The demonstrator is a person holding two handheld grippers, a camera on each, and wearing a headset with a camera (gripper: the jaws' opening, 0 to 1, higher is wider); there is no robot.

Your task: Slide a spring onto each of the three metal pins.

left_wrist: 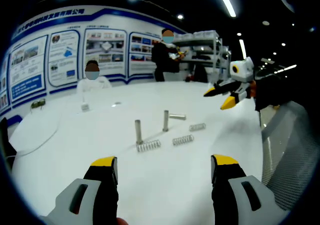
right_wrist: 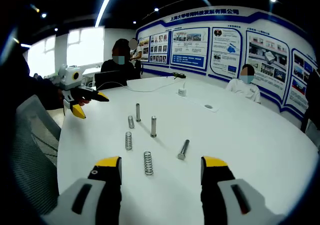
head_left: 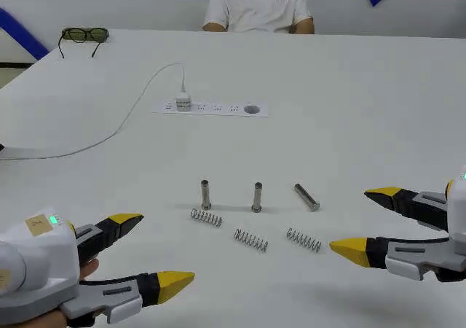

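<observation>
Three springs (head_left: 250, 239) lie loose at frame centre on the desk (head_left: 349, 80), none on the pins (head_left: 257, 197); I hold left claw (head_left: 164, 248) and right claw (head_left: 351, 220) spread, empty.

The right gripper (right_wrist: 160, 161) is seen with its yellow-tipped jaws spread wide over the white table (right_wrist: 260, 150), nothing being held between them; three springs are laid flat ahead, the near spring (right_wrist: 148, 163), the middle spring (right_wrist: 128, 140) and the far spring (right_wrist: 130, 121); two upright pins (right_wrist: 154, 126) are stood beside them; a third pin (right_wrist: 183, 149) is laid on its side; the left gripper (right_wrist: 93, 106) is held at the left, jaws parted; a power strip (right_wrist: 182, 92) is set farther back.
</observation>
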